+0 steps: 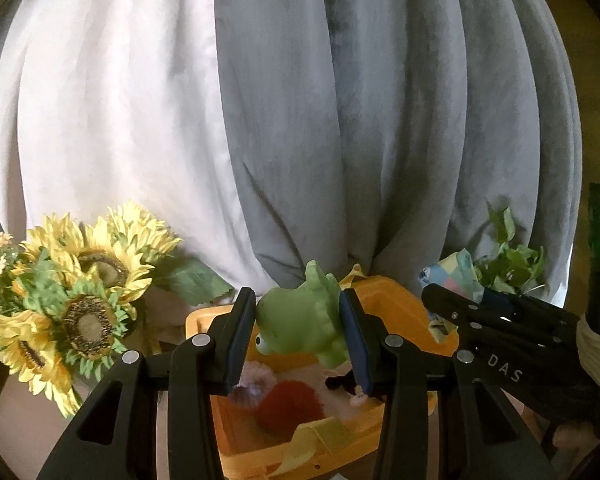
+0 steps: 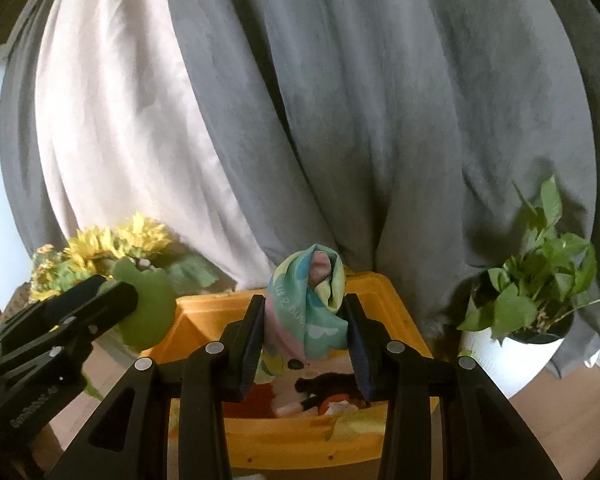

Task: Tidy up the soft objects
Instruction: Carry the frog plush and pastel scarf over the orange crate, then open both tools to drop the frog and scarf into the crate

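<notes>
The left gripper (image 1: 300,332) pinches a green frog toy (image 1: 300,320) and the right gripper (image 2: 306,332) pinches a pastel cloth (image 2: 308,304), both over a yellow bin (image 2: 300,436). The fingers partly hide its blurred red, white and black contents. Behind stand sunflowers (image 1: 80,300), a potted plant (image 2: 532,300) and curtains (image 1: 340,100).

The yellow bin (image 1: 396,304) (contents half hidden by the tools) runs off frame.
</notes>
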The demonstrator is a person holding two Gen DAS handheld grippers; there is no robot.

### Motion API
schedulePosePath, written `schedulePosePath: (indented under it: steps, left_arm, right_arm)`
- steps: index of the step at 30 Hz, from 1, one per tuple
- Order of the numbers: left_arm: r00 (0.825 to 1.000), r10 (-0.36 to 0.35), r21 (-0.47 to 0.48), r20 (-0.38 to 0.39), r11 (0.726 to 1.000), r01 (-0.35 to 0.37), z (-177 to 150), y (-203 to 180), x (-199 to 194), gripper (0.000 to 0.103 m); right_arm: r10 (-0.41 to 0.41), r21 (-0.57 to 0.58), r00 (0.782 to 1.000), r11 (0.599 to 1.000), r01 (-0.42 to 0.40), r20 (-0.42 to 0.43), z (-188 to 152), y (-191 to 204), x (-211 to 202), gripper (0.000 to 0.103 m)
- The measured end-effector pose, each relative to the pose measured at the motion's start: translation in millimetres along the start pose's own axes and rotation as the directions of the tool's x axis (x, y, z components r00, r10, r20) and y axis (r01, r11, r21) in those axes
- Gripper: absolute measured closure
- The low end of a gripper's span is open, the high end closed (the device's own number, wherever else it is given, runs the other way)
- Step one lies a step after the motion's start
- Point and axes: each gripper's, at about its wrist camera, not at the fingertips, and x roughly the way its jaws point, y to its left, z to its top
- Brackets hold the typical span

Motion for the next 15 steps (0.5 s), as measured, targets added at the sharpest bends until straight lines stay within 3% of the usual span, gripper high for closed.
schedulePosePath:
  steps: [15]
  left_arm:
    - [0.993,0.005,-0.006,-0.115,1.0,-0.006,-18,6,61,0.06]
  right_arm:
    - [-0.029,-0.006,0.997,1.0,0.028,-0.075,-4,-16,61,0.063]
